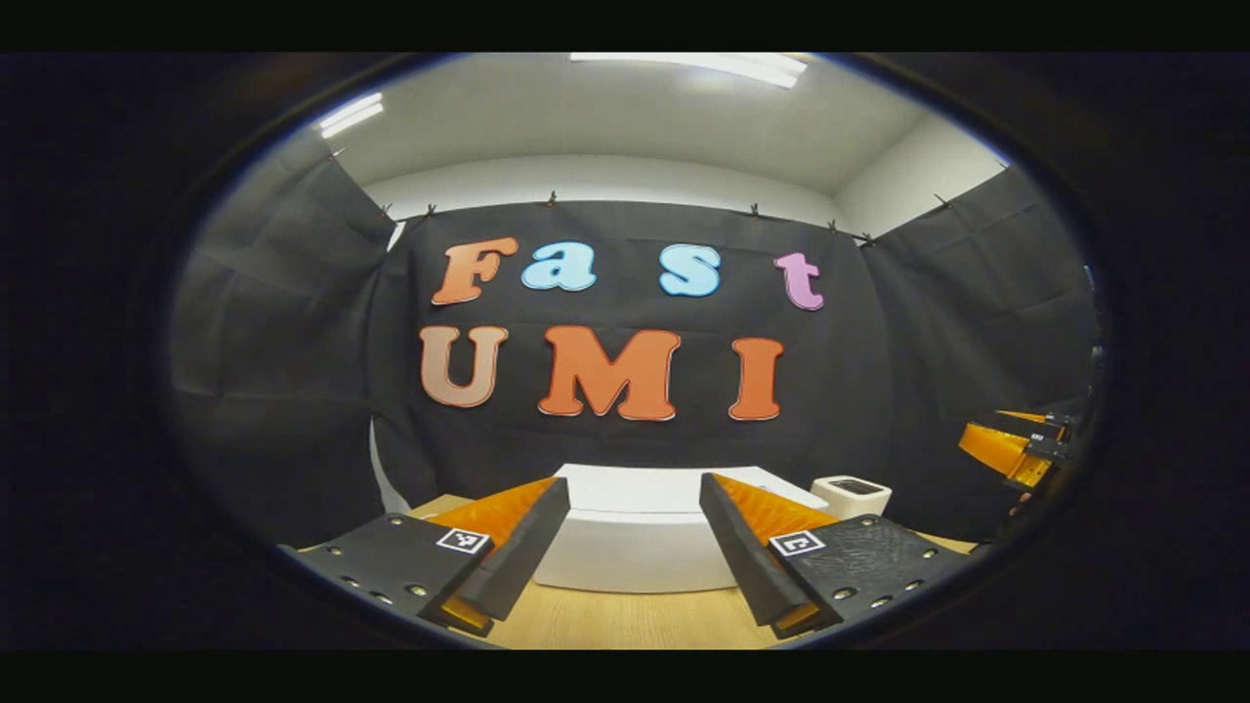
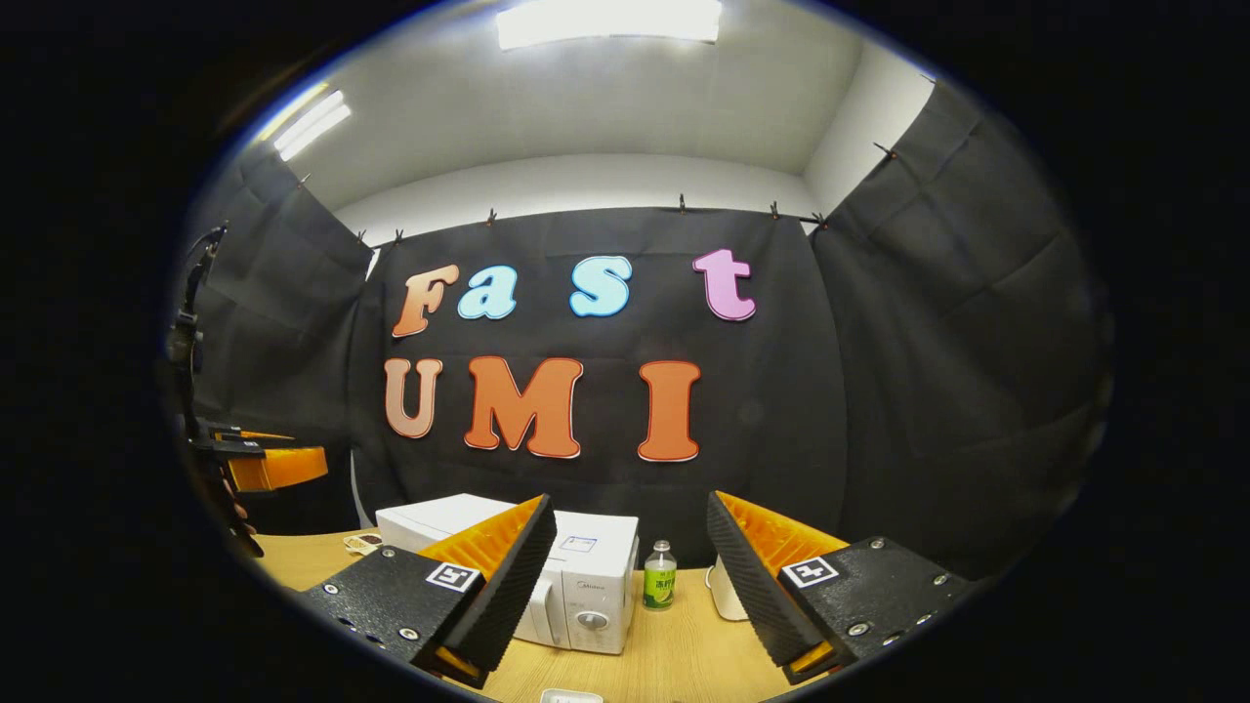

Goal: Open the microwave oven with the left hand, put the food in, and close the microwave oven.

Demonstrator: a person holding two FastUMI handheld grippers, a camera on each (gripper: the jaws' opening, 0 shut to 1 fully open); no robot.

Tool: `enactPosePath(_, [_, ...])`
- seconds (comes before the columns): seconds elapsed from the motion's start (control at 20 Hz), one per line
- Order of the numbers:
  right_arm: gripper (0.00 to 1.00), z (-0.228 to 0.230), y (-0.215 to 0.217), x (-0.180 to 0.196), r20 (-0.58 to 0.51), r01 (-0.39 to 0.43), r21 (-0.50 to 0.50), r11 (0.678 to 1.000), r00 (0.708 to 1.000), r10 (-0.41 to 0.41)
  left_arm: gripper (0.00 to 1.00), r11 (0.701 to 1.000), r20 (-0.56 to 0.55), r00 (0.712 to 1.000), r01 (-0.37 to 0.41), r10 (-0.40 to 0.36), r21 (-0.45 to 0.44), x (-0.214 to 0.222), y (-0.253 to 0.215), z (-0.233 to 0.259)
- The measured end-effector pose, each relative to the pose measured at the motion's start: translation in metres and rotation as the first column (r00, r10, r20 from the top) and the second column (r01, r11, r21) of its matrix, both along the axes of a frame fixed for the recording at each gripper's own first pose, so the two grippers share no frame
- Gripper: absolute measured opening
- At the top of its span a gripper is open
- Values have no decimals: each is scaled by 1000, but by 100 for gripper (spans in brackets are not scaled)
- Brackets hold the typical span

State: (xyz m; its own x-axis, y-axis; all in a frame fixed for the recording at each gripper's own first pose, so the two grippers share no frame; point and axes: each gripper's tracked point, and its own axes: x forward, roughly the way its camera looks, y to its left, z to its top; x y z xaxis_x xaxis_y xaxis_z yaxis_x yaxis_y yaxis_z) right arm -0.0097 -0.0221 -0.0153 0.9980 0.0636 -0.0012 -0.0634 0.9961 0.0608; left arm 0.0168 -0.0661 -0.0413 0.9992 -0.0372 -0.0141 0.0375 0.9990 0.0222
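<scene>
A white microwave (image 1: 635, 547) stands on the wooden table (image 1: 625, 620), straight ahead of my left gripper (image 1: 635, 486), which is open with nothing between its fingers. In the right gripper view the microwave (image 2: 596, 576) is at the centre left, its door looks shut and a round knob (image 2: 593, 619) shows on its front. My right gripper (image 2: 630, 508) is open and holds nothing, hanging back from the table (image 2: 674, 664). A white edge of some object (image 2: 571, 696) peeks in at the very bottom; I cannot tell if it is the food.
A small green-labelled bottle (image 2: 660, 576) stands just right of the microwave, next to a white object (image 2: 721, 591) partly behind my right finger. A small white box with a dark top (image 1: 852, 495) sits right of the microwave. A small flat item (image 2: 366, 540) lies at its left.
</scene>
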Motion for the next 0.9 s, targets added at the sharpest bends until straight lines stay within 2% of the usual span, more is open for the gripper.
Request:
enactPosePath(0.1, [96,-11,-6,-6,-2,-10,3,1000,1000,10,91,1000,-9,1000,15,-15,-11,4,-14,-14])
enactPosePath(0.25, [97,-31,-17,-12,-18,-8,-30,1000,1000,8,88,1000,-8,1000,22,-22,-8,9,-33,-40])
enactPosePath(0.35, [97,-49,-27,-17,-57,17,-19,1000,998,-18,88,999,-28,999,39,-39,8,16,-51,-67])
enactPosePath(0.45, [97,-65,-28,-24,-85,7,3,1000,996,-7,88,997,-59,996,65,-63,37,24,-72,-97])
enactPosePath(0.5, [92,-70,-30,-27,-90,1,13,1000,996,0,88,996,-71,995,80,-76,43,27,-82,-110])
enactPosePath(0.55, [97,-75,-34,-28,-97,5,16,1000,995,-3,88,995,-80,993,93,-90,36,32,-94,-124])
enactPosePath(0.7, [96,-98,-52,-33,-127,45,6,999,991,-44,88,993,-133,985,116,-113,12,48,-122,-174])
enactPosePath(0.9, [97,-122,-57,-43,-158,49,8,999,986,-47,88,994,-242,965,110,-104,11,78,-139,-237])
